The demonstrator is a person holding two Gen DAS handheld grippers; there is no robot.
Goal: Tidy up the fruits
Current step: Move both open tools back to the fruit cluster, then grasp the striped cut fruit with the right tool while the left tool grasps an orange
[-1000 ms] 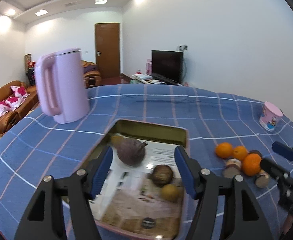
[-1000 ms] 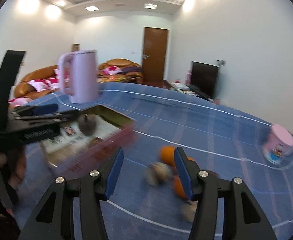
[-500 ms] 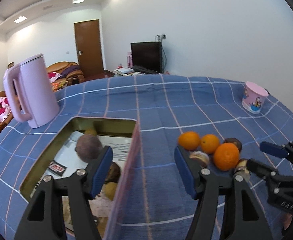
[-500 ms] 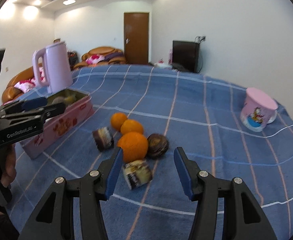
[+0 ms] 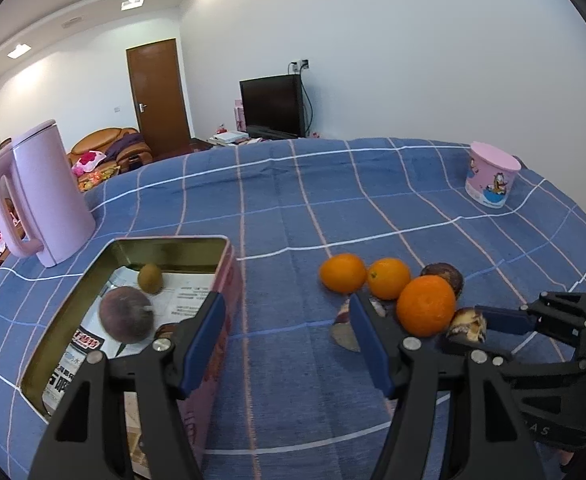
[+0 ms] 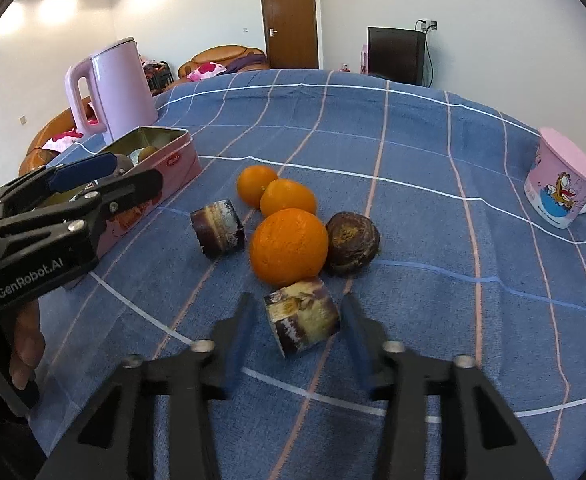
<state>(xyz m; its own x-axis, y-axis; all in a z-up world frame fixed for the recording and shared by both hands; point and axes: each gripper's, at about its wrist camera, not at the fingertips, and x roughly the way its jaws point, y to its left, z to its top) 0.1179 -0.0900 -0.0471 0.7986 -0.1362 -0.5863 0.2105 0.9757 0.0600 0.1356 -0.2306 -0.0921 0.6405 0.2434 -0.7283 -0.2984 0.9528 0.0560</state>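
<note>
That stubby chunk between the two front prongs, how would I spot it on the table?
Start at the cluster of fruit on the blue checked tablecloth. The nearest piece is a short cut cylinder, just in front of the biggest orange and between the open right gripper. Unlike the round fruit, it has a dark purplish skin and a pale cut face.

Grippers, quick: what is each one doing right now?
Left gripper: open, holding nothing.
Right gripper: open around the cut piece, not gripping it.

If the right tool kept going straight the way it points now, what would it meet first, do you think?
Most likely the cut chunk lying just ahead between the open fingers of the right tool. Behind it sits the big orange. Depth is hard to judge through the fisheye.
</note>
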